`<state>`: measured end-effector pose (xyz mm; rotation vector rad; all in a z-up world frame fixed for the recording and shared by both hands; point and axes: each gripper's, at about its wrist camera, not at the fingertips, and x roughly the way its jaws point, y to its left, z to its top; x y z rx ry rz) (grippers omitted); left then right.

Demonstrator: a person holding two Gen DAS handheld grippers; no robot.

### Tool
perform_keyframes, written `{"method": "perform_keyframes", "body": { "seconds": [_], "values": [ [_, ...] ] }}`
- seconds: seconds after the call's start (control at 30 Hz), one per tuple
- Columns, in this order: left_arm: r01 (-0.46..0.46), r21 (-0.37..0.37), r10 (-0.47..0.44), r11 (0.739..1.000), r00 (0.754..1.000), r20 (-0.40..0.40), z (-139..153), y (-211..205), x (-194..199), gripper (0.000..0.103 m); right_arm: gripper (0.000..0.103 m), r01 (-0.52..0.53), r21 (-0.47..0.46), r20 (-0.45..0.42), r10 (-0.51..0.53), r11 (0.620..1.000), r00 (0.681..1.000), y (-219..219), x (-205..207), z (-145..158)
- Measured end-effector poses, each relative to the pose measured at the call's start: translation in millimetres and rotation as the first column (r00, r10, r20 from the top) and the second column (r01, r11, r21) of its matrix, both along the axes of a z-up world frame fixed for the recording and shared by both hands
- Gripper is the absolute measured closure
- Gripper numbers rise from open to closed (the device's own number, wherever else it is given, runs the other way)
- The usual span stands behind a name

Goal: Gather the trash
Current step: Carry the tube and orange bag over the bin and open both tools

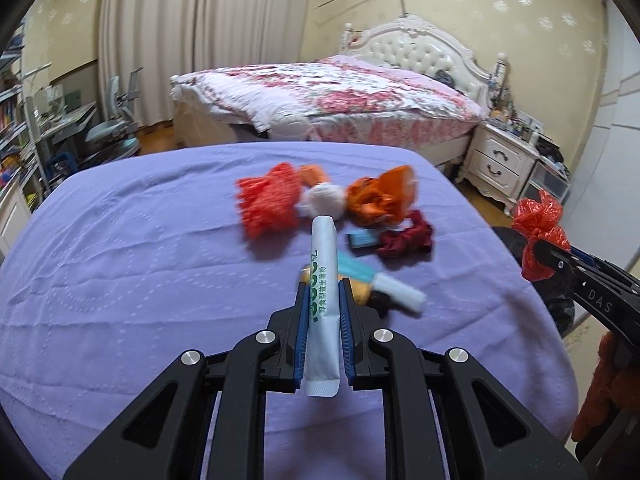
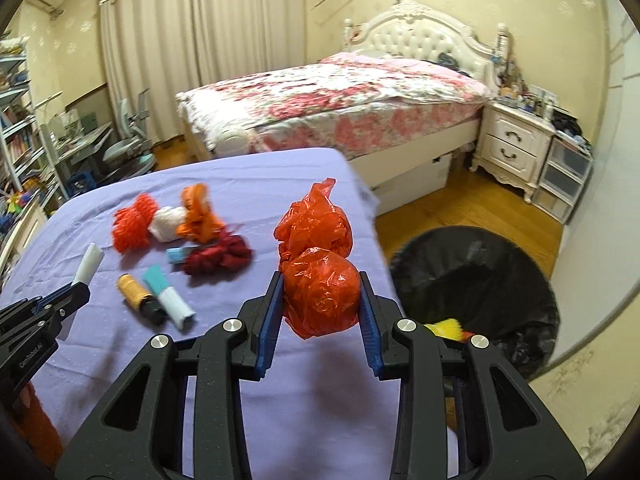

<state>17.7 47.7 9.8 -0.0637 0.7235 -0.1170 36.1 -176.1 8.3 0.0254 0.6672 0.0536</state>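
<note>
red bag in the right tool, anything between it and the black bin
Nothing. In the right wrist view the red bag in the right tool has only the purple cloth's edge and bare wood floor before the black bin.

- In the left wrist view a table fills the lower and middle frame; a bed stands behind it, upper centre.
- A nightstand stands right of the bed, at the right of the frame.
- A desk chair stands at the left edge, behind the table.
- On the table, centre frame, lie a yarn bundle, a crumpled bag to its right, and a thread spool nearer the camera.
- A sachet sits between the left gripper fingers, lower centre.
- In the right wrist view a knotted plastic bag sits between the right gripper fingers, centre frame.
- A trash bin stands on the floor right of the table.
</note>
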Motion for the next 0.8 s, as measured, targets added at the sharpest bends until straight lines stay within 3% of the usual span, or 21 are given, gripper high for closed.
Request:
{"method": "perform_keyframes", "body": {
  "seconds": [0.43, 0.8],
  "values": [
    [0.218, 0.015, -0.219, 0.976, 0.975, 0.04, 9, -122, 26, 0.087, 0.069, 0.214, -0.03, 0.022, -0.213, 0.976, 0.977, -90, 0, -8],
    [0.311, 0.058, -0.313, 0.949, 0.949, 0.033, 3, -201, 63, 0.087, 0.069, 0.304, -0.011, 0.003, -0.304, 0.953, 0.953, -133, 15, -23]
  ]
}}
